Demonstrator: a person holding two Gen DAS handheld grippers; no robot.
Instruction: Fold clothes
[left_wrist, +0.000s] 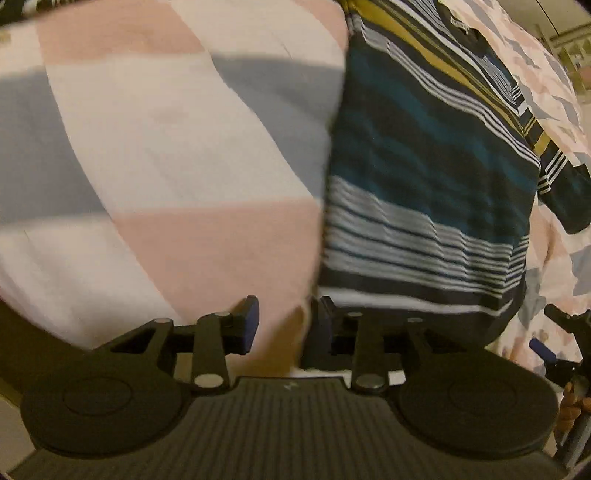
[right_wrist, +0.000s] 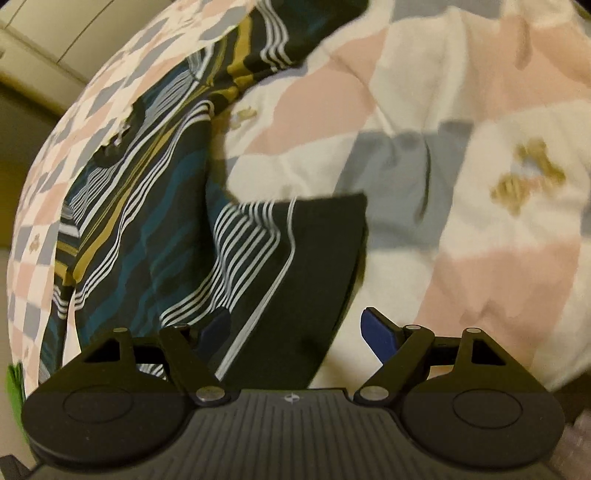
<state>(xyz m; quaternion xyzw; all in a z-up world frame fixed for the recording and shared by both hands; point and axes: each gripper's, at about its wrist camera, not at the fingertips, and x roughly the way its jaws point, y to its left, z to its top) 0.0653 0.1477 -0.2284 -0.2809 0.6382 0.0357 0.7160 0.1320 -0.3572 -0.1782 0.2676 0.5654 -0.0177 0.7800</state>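
A dark shirt (left_wrist: 424, 166) with teal, white and mustard stripes lies flat on the checked bedspread (left_wrist: 166, 147). My left gripper (left_wrist: 286, 325) is open at the shirt's near left hem corner. Its right finger sits by the hem, and only bedspread shows between the fingers. In the right wrist view the same shirt (right_wrist: 147, 206) stretches away at the left, and its dark sleeve (right_wrist: 306, 266) runs toward me. My right gripper (right_wrist: 297, 328) is wide open with the sleeve between its fingers. The left finger rests over the striped cloth.
The pink, grey and white bedspread (right_wrist: 461, 184) is rumpled to the right of the sleeve. The right gripper (left_wrist: 550, 332) and the hand holding it (left_wrist: 572, 406) show at the left wrist view's right edge. A pale wall or cabinet (right_wrist: 33, 44) lies beyond the bed.
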